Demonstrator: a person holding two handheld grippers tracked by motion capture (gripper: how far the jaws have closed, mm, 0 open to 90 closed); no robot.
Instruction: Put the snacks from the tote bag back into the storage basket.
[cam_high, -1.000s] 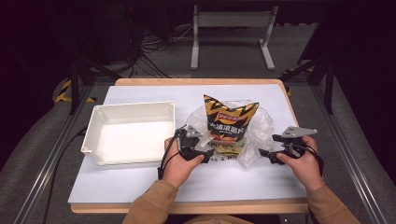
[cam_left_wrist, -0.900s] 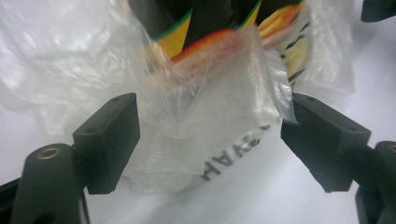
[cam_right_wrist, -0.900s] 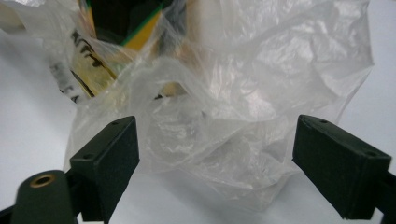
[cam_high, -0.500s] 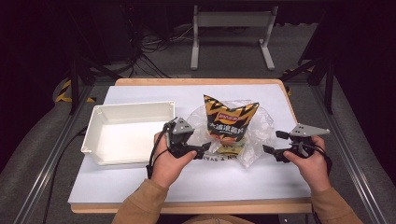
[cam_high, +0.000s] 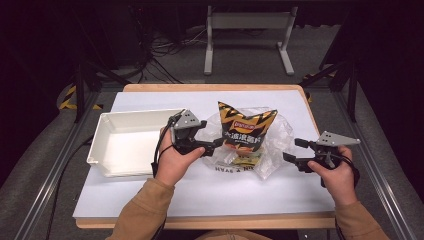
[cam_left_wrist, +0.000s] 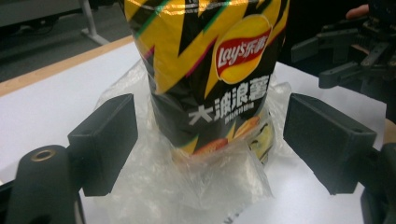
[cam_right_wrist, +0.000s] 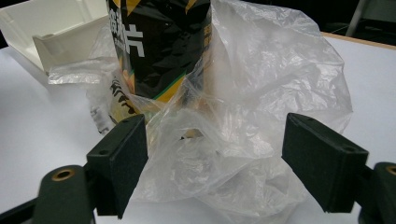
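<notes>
The Lay's crisp bag (cam_high: 246, 131) is standing upright in a crumpled clear plastic bag (cam_high: 272, 145) in the middle of the white tabletop (cam_high: 215, 187), right of the white tray (cam_high: 125, 145). The left tool (cam_high: 216, 145) is gaping wide beside the crisp bag with nothing gripped, its jaws having just been opening; the right tool (cam_high: 291, 150) is facing the plastic, wide and empty, its jaws having just been closing. The risk: a closing tool is likely pinching only slippery film, tipping the crisp bag or dragging both.
</notes>
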